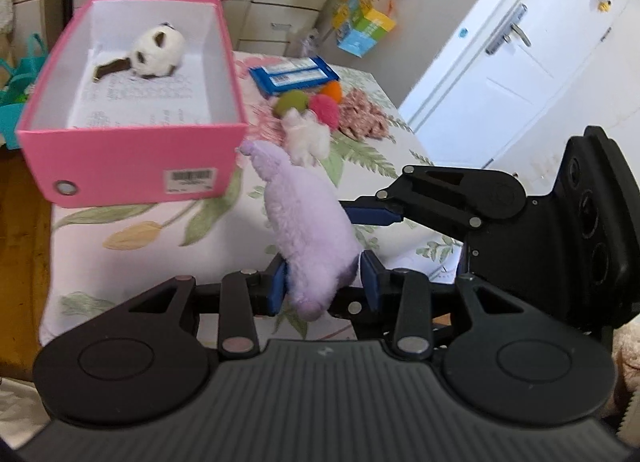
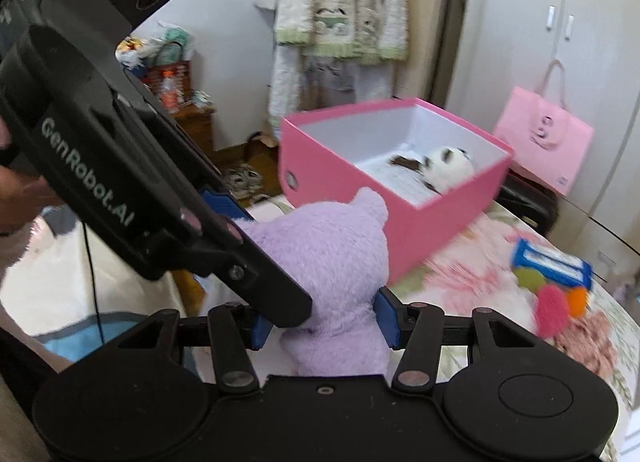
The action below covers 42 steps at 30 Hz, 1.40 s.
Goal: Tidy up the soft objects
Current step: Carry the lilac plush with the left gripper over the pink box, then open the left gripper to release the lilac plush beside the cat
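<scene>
Gripped the purple plush toy [image 1: 308,221] with the left gripper [image 1: 325,282], jaws pinched tight on its near end, and with the right gripper [image 2: 324,318], pads pressed into its thicker body. Hung above the floral cloth [image 1: 160,246], just near and right of the pink box [image 1: 132,165], not yet over the rim. Judged the step as carrying it into that box, beside the black-and-white plush [image 1: 158,51] lying at the far end. Seemed best to lift both ends together so the soft body neither stretched nor sagged, to clear the near wall, and to let go only above the bare floor of the box. Left for afterwards: the small white plush [image 1: 308,137] and the pompoms [image 1: 324,109] further right. Read "GenRobot.AI" [image 2: 86,169] on the left gripper's body; found the box's barcode sticker [image 1: 192,179] and the blue packet [image 1: 294,75] too blurred to read.
</scene>
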Each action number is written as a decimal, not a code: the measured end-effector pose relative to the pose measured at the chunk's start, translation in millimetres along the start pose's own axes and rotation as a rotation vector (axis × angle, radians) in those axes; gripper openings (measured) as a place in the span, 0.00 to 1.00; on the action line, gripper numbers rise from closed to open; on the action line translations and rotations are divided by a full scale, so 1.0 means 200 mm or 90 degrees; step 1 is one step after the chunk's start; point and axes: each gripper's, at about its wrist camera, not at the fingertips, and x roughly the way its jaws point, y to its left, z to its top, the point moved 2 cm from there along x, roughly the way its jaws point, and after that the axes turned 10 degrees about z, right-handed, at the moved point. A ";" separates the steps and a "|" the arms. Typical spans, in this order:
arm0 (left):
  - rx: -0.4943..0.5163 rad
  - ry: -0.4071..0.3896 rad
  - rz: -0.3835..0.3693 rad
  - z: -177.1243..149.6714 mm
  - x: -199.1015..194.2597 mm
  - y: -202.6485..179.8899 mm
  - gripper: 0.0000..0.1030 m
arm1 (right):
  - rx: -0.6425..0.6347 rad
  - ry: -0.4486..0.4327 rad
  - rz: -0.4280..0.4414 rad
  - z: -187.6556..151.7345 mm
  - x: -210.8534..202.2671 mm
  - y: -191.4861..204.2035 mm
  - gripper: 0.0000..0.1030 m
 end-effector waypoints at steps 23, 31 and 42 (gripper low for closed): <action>-0.040 -0.149 0.045 0.60 0.07 0.39 0.37 | 0.057 -0.072 0.016 0.57 0.36 -0.47 0.49; -0.125 -0.103 0.027 0.74 0.34 0.62 0.36 | 0.028 0.006 0.038 0.65 0.62 -0.68 0.48; -0.178 -0.033 0.018 0.77 0.68 0.81 0.35 | -0.060 0.119 0.019 0.64 0.89 -0.78 0.47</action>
